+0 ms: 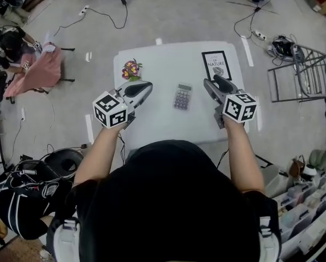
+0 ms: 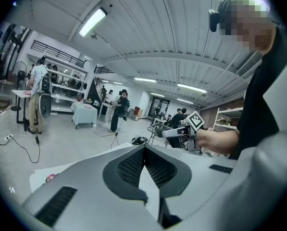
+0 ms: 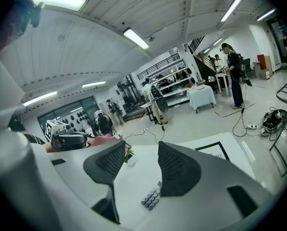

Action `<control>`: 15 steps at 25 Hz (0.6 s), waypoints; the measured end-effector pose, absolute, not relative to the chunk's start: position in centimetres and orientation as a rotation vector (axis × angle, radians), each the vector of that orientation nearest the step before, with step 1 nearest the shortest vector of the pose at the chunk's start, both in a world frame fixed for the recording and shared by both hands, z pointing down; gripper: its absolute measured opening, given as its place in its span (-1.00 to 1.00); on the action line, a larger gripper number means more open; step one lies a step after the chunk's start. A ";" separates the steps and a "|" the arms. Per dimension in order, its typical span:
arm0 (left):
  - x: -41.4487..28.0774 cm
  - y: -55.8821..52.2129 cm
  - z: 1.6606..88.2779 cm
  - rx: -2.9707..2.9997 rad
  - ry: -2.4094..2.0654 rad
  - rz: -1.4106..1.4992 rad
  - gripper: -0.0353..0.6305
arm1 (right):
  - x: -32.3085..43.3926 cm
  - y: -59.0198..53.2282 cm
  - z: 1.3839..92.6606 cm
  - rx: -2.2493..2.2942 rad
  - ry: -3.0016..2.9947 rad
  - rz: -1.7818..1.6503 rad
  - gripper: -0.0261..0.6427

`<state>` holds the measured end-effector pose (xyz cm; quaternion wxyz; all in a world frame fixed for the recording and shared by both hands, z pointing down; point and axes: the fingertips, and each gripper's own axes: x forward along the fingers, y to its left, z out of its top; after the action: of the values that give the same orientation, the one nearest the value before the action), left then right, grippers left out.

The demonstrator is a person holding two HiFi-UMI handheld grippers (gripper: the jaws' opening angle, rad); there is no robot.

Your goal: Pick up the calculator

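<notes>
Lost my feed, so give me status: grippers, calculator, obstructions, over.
Left gripper shut, empty; right gripper open, empty. Calculator flat on table between both, untouched. Flowers and framed print sit apart, path clear.

The calculator [image 1: 182, 96] is a small, grey, pocket-sized one with a pale display strip at its far end and rows of dark round keys below it. It lies flat and face up on the white table [image 1: 163, 64], near the middle of the top and well in from every edge. Its long side runs away from the person. Nothing touches it or rests on it. The right gripper view shows only its keyed end [image 3: 151, 198].
</notes>
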<state>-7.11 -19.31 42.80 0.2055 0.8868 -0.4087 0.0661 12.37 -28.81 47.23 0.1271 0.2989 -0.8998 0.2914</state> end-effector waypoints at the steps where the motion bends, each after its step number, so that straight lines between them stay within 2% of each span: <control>1: -6.9 -19.5 43.0 2.462 -1.151 0.184 -0.84 | 12.4 -29.4 47.4 0.851 -2.619 0.851 -0.26; 15: -5.6 -20.5 44.9 2.363 -1.261 0.180 -0.84 | 11.9 -33.0 51.5 0.676 -2.584 0.898 -0.27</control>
<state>-5.64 -20.53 44.90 0.2265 0.8574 -0.4575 0.0652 11.86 -32.95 51.49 0.1610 0.2368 -0.9050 0.3146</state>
